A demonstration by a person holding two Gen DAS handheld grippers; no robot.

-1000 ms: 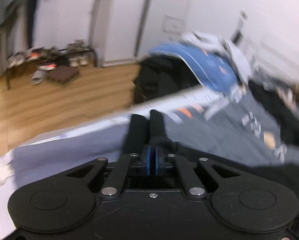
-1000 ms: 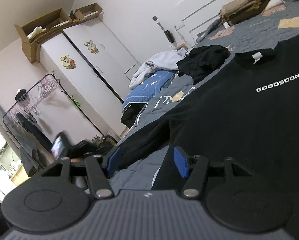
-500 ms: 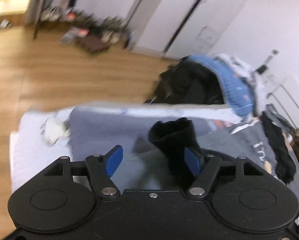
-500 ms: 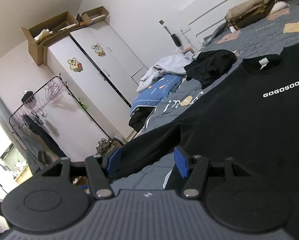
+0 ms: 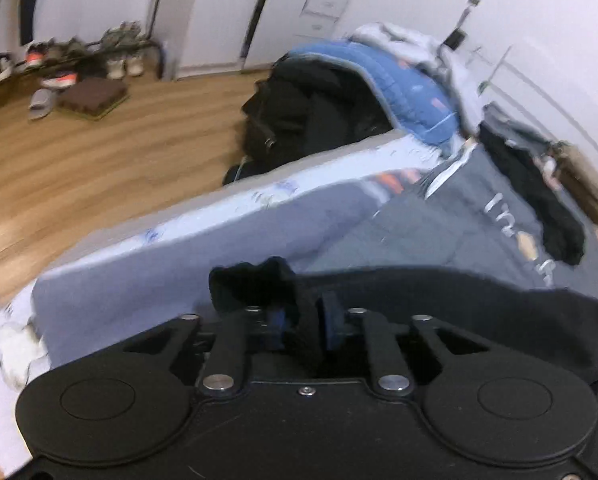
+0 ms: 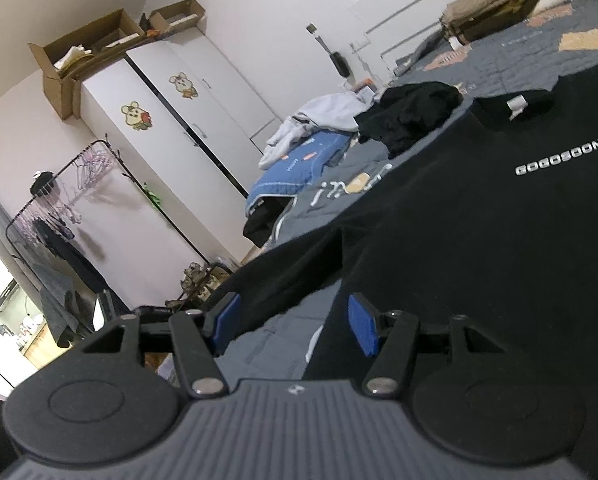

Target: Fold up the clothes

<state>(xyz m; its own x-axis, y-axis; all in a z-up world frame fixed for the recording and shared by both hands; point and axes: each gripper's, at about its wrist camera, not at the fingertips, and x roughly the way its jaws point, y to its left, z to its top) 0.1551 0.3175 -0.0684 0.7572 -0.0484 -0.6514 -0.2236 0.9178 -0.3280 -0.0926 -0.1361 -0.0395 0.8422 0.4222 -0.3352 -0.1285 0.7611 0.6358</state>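
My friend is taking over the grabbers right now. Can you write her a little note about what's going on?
Left gripper: jaws closed on the cuff of the black sweatshirt.
Right gripper: jaws open, holding nothing, low over the bed near the sleeve and the hem.
The sweatshirt lies spread front-up on the grey quilt, sleeve stretched out to the side.
Done: sleeve end gripped.
Left: no fold shows yet; fold the sleeves in, then the body.

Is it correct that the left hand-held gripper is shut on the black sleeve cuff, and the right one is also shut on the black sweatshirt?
Not quite. The left hand-held gripper is indeed shut on the black sleeve cuff, but the right wrist view shows the right hand-held gripper open, with its blue pads apart and nothing held. The black sweatshirt lies flat on the bed beyond it.
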